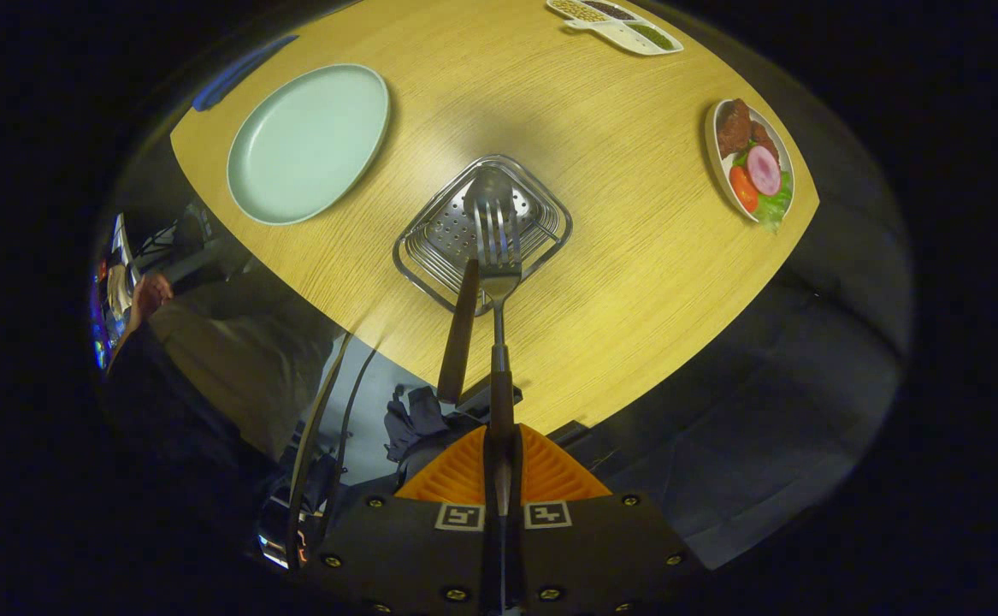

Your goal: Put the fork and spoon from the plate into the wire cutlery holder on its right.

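The gripper [500, 466] pinched the dark handle of a steel fork [497, 248] between its closed fingers, tines reaching ahead over the square wire cutlery holder [541, 210]. A dark-handled spoon [462, 321] already leaned inside it, just left of the fork. The pale green round plate [306, 145] lay bare beyond, left of the holder on the wooden table [635, 282]; a dish of food [751, 158] sat well to the right.

The fork [498, 248] hangs tines-first over the wire cutlery holder [541, 224], where the spoon [468, 282] leans.
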